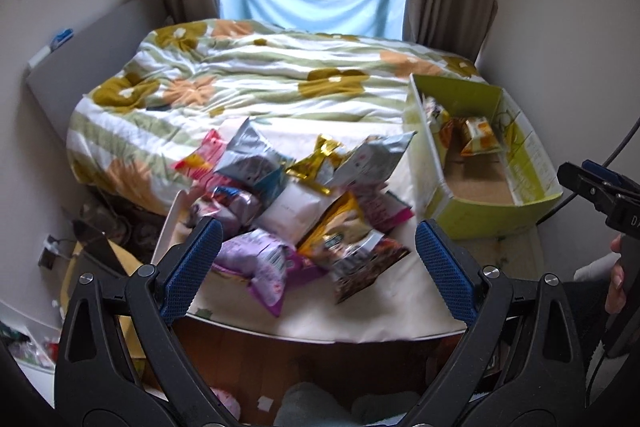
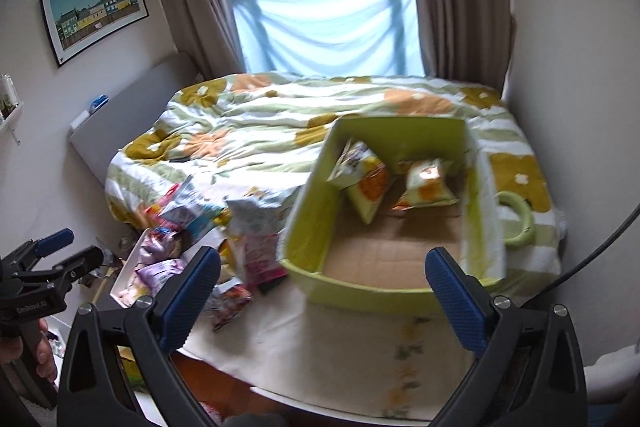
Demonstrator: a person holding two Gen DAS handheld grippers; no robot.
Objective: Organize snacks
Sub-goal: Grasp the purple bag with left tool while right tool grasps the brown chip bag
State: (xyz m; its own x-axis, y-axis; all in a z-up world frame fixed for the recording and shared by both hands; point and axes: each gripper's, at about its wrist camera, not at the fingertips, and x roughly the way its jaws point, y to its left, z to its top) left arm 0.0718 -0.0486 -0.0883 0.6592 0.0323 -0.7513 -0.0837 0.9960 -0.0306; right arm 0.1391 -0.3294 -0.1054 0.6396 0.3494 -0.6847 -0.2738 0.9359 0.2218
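Bed (image 1: pixel 248 83): floral duvet in green, ochre and orange, filling the far half of both views; a pale cloth-covered table (image 1: pixel 360 319) butts against its near edge.

Green box (image 2: pixel 308 227): open-topped cardboard bin, on the right of the table and partly on the bed, long axis running away from the viewer. Contents: two yellow-orange snack packets (image 2: pixel 368 183) at its far end; near half of the floor bare.

Snack pile (image 1: pixel 296 203): loose heap of foil and plastic bags, silver, gold, pink, purple and white, lying left of the box on the table's near-left part. Nearest item: a purple packet (image 1: pixel 260 263), beside a dark printed bag (image 1: pixel 360 267).

Left tool (image 1: pixel 316 267): jaws spread wide, nothing between them, pointing down over the near edge of the pile. The pile lies directly ahead of it; judged the nearer tool for the next pick.

Right tool (image 2: pixel 324 295): jaws likewise wide and empty, aimed at the box's near wall, with the pile off to its left. Judged better placed for the box than for the heap.
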